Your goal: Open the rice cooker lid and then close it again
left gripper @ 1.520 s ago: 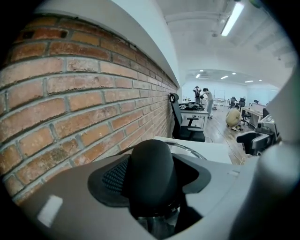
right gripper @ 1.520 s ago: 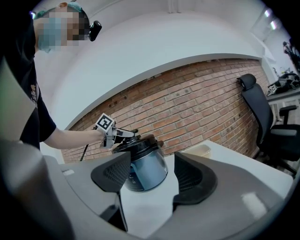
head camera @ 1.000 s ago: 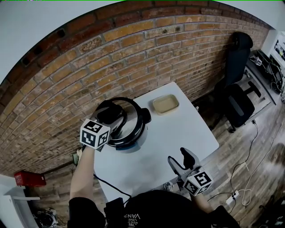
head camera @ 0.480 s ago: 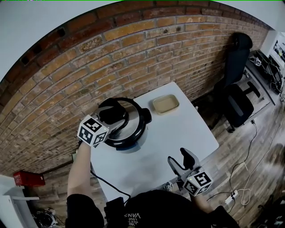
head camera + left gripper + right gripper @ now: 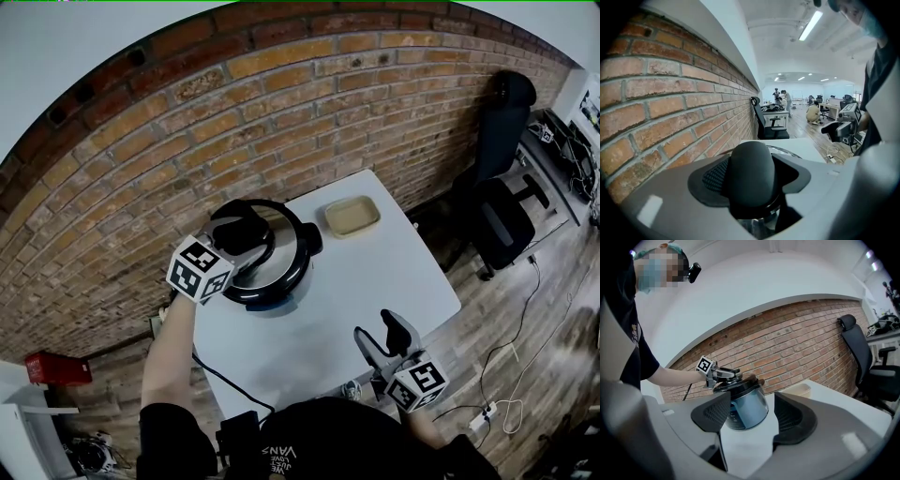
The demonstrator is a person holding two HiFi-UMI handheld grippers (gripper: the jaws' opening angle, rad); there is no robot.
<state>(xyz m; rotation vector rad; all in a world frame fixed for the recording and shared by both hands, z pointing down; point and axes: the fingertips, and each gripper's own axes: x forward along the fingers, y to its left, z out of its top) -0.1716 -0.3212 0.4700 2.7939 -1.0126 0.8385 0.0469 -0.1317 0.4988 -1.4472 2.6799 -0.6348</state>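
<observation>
Here the left gripper (image 5: 236,242) has its jaws clamped around the black handle (image 5: 751,173) on top of the lid (image 5: 289,255), and the handle fills the gap between the pads. The lid sits down on the rice cooker (image 5: 744,408), which stands on the white table (image 5: 394,281) by the brick wall (image 5: 169,150), near a beige dish (image 5: 352,216). The right gripper (image 5: 386,337) hangs at the table's near edge, jaws wide and empty.
</observation>
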